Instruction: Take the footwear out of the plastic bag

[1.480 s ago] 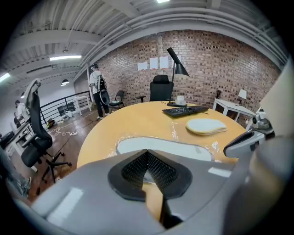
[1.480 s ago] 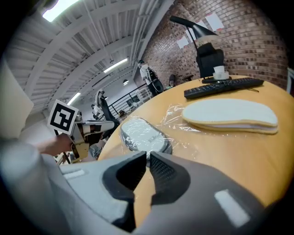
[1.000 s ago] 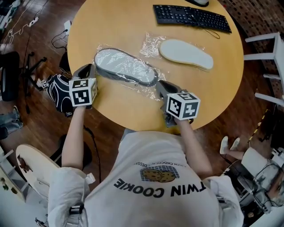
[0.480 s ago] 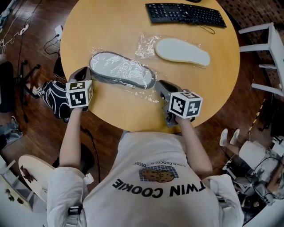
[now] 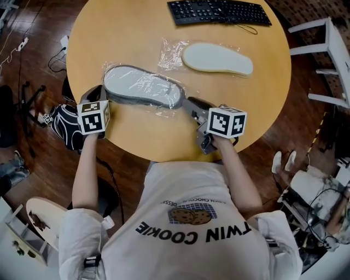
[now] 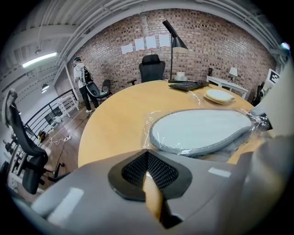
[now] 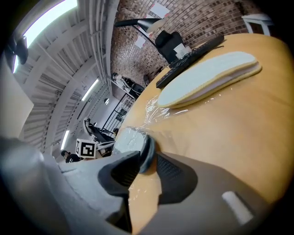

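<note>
A grey-rimmed slipper (image 5: 142, 86) lies sole up inside a clear plastic bag on the round wooden table (image 5: 131, 27). My left gripper (image 5: 97, 92) sits at the bag's left end. Its jaws are together in the left gripper view (image 6: 146, 153), the film reaches their tips, and I cannot tell whether it is pinched. My right gripper (image 5: 188, 104) is at the slipper's right end. Its jaws are opening, with the slipper's grey rim (image 7: 146, 153) still between the pads. A second pale slipper (image 5: 217, 58) lies on loose plastic further back.
A black keyboard (image 5: 219, 11) lies at the table's far edge. A white chair (image 5: 328, 54) stands to the right. A dark bag (image 5: 65, 117) sits on the floor by the left edge. In the left gripper view a floor lamp (image 6: 172, 41) and office chair (image 6: 151, 69) stand beyond the table.
The right jaws have parted around the slipper's end. Both grippers and the bagged slipper sit slightly further left and up in the head view, which has itself shifted.
</note>
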{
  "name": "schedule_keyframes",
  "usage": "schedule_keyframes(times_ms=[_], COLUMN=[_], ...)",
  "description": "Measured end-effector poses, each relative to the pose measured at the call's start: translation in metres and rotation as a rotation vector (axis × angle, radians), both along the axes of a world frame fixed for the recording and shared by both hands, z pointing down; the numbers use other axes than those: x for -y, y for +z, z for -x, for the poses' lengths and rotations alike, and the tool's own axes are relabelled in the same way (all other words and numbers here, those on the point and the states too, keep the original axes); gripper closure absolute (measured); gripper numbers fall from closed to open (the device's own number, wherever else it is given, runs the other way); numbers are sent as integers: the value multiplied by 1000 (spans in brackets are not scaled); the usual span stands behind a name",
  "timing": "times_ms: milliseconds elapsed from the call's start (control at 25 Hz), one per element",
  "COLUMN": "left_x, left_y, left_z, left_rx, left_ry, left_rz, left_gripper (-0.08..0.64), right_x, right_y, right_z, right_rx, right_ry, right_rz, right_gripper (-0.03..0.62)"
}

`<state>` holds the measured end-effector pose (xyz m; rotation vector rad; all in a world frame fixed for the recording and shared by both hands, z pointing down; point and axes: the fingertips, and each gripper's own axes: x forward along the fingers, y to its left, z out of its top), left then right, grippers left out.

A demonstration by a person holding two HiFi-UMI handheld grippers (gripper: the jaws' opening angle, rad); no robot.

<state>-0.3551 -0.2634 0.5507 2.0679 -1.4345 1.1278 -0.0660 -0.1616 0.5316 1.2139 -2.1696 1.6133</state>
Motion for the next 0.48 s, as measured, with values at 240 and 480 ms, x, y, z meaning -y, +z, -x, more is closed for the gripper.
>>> schedule_keyframes(times_ms=[240, 480], left_x=[3, 4], left_y=[2, 2], left_z=[0, -1], left_rx=[0, 4], left_ry=[0, 3], left_rz=[-5, -14], left_gripper=[557, 557], right_x=[1, 2], right_y=[5, 12], right_z=[9, 12], right_rx=[76, 89], right_ry=[-14, -6], right_rz=[51, 100], right_gripper=[454, 448])
